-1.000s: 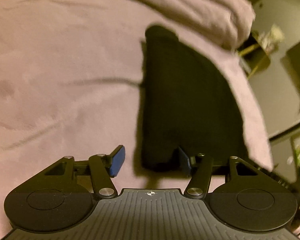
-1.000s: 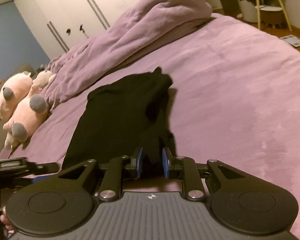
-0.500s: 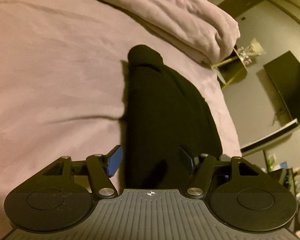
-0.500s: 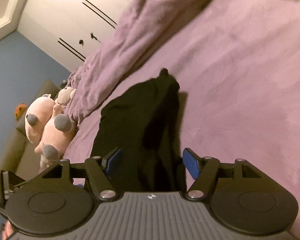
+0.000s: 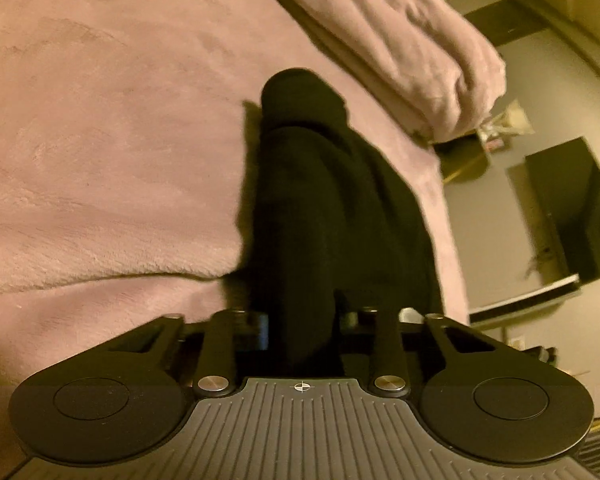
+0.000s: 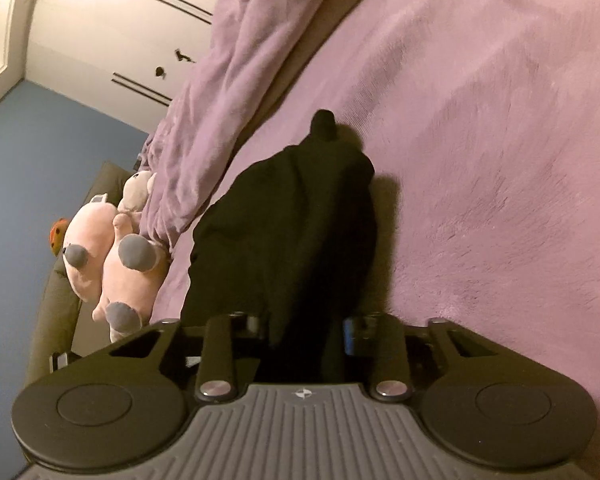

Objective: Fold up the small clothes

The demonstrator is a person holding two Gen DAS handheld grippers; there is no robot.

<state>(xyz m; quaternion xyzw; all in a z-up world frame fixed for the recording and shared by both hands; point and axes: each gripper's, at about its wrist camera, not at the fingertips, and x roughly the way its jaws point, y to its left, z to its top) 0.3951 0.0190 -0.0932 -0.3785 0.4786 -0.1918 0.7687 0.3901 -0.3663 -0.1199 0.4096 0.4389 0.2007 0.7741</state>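
A black garment lies lengthwise on the purple bed cover, folded into a long strip. My left gripper is shut on its near end, with bunched cloth filling the gap between the fingers. In the right wrist view the same black garment runs away from me, and my right gripper is shut on its other end, cloth gathered between its fingers. Both near ends are lifted off the cover.
A rolled purple duvet lies along the far side of the bed, also in the right wrist view. Pink plush toys sit at the bed's left edge. A dark screen and white wardrobe stand beyond.
Both grippers were open half a second ago and have closed on the garment's ends. They have tilted and moved in over the cloth, which now bunches between the fingers.
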